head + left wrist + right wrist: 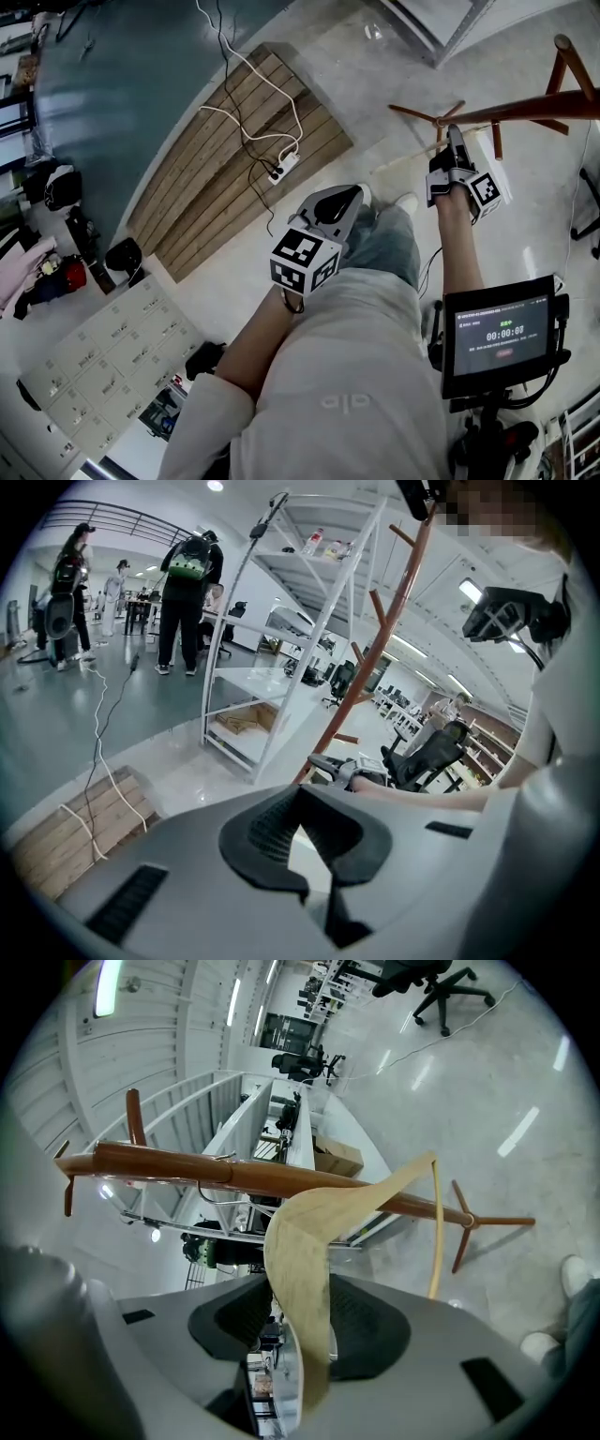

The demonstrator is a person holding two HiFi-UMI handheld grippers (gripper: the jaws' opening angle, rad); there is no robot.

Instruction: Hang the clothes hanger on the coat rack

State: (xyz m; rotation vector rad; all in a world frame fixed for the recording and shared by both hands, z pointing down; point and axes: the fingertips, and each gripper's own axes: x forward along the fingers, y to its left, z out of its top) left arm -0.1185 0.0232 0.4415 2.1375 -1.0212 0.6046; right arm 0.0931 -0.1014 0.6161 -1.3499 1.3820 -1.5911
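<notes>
**A:** Where is the clothes hanger (300,1251)?

**B:** In the right gripper (300,1309). Its fingers are clamped on one arm of the pale wooden hanger, which rises out of them and bends away to the right, with its thin lower bar hanging beside it.

**A:** And the coat rack (234,1174)?

**B:** Just behind the hanger in the right gripper view, where its red-brown pole crosses the frame. I cannot tell whether the two touch. From the head view the coat rack (534,105) stands at the far right, and the right gripper (453,141) is raised close beside one of its pegs.

**A:** What about the left gripper (300,810)?

**B:** Its fingers stand apart with nothing between them; only pale floor shows through the gap. In the head view the left gripper (333,202) hangs lower and nearer, over the person's leg, well apart from the rack.

**A:** Anything else around?

**B:** Wooden boards (244,150) lie on the floor to the far left, with a power strip (283,167) on them. A small screen (497,333) sits at the near right.
</notes>
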